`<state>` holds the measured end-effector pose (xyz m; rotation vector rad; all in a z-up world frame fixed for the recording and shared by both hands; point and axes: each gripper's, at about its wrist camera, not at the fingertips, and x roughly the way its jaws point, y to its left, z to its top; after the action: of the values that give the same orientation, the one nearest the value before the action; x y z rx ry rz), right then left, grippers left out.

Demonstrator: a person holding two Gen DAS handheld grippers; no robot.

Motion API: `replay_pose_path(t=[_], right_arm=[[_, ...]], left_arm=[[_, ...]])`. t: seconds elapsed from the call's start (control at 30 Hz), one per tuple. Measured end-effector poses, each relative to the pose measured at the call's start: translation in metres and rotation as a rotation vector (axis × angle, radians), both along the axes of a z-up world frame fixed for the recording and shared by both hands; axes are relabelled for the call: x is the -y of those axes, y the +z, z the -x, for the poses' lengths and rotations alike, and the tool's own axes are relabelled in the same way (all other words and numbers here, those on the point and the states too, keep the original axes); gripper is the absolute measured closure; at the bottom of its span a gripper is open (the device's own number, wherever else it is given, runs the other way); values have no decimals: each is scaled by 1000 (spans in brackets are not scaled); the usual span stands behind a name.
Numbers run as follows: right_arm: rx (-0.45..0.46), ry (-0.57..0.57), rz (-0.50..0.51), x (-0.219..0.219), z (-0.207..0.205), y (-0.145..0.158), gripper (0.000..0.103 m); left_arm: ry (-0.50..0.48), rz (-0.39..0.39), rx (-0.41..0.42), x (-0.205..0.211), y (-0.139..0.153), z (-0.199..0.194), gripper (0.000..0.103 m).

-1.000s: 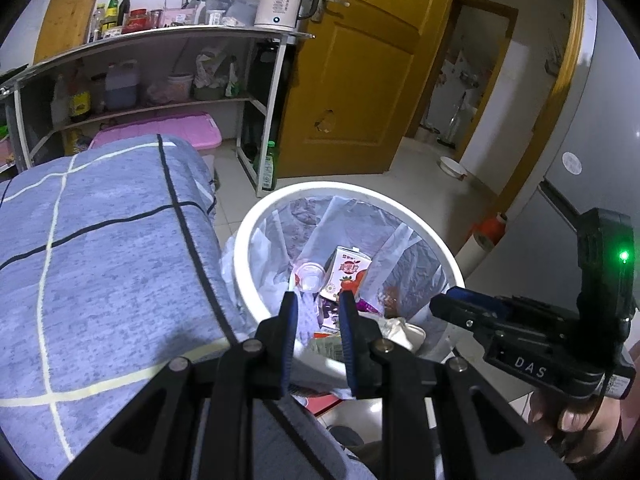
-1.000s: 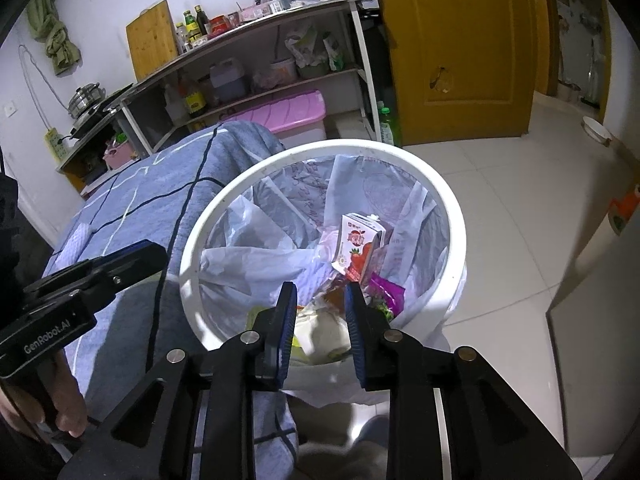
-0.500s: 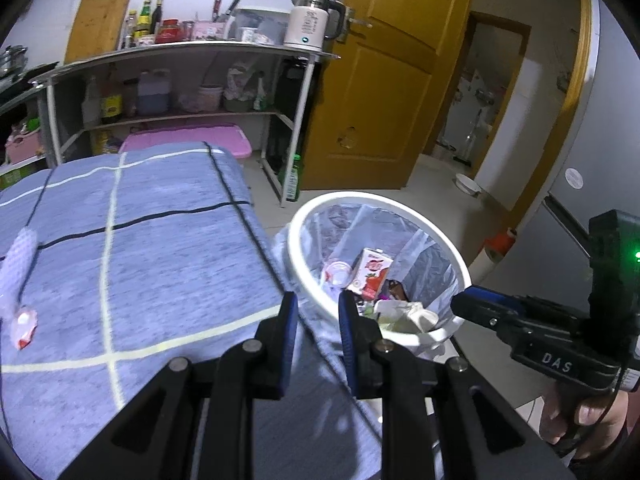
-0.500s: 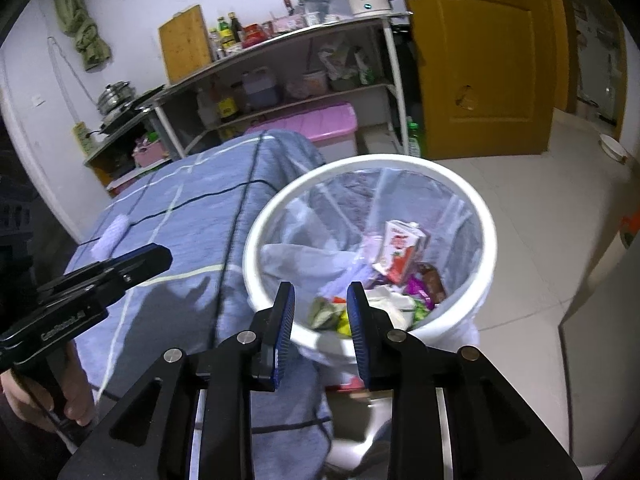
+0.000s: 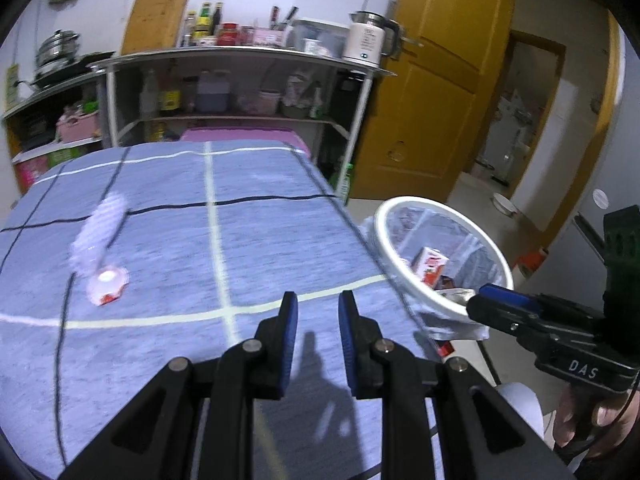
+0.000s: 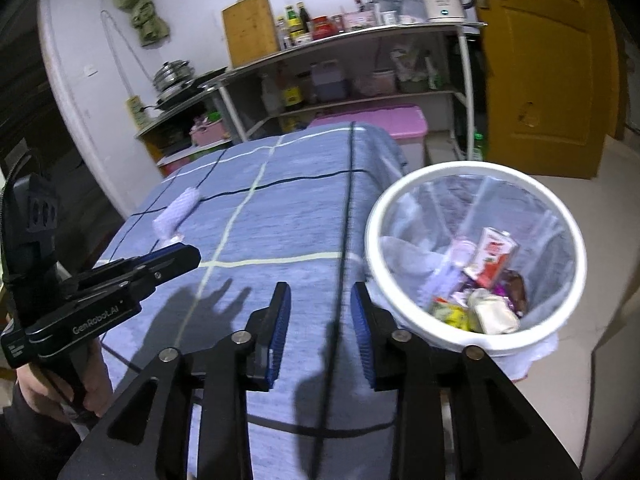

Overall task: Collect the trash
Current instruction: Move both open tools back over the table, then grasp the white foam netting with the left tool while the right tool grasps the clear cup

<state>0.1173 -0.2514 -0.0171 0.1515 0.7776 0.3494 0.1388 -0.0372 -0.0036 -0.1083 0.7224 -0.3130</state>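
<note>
Trash — a wrapper (image 5: 106,286) — lies on my blue checked table (image 5: 248,240); white bin (image 6: 472,248) beside it, shelves (image 5: 240,92) behind. Both jaws empty: left narrowly parted, right just been opening.

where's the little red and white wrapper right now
In the left wrist view, the wrapper lies on the blue tablecloth's left side, touching the near end of a white foam sleeve.
</note>
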Motion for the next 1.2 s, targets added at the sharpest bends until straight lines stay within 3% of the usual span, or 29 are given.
replay_pose_path(t=[0.5, 0.57, 0.63, 1.2], right_arm=[[-13, 152, 25, -78, -19, -5, 66], [-14, 168, 32, -89, -22, -6, 66], [-18, 189, 40, -102, -26, -8, 66], [-41, 343, 88, -220, -76, -26, 66]], left_arm=[[194, 4, -8, -97, -9, 4, 80], [214, 3, -9, -109, -10, 4, 74], [234, 7, -6, -120, -11, 4, 61], [328, 14, -21, -193, -24, -5, 59]])
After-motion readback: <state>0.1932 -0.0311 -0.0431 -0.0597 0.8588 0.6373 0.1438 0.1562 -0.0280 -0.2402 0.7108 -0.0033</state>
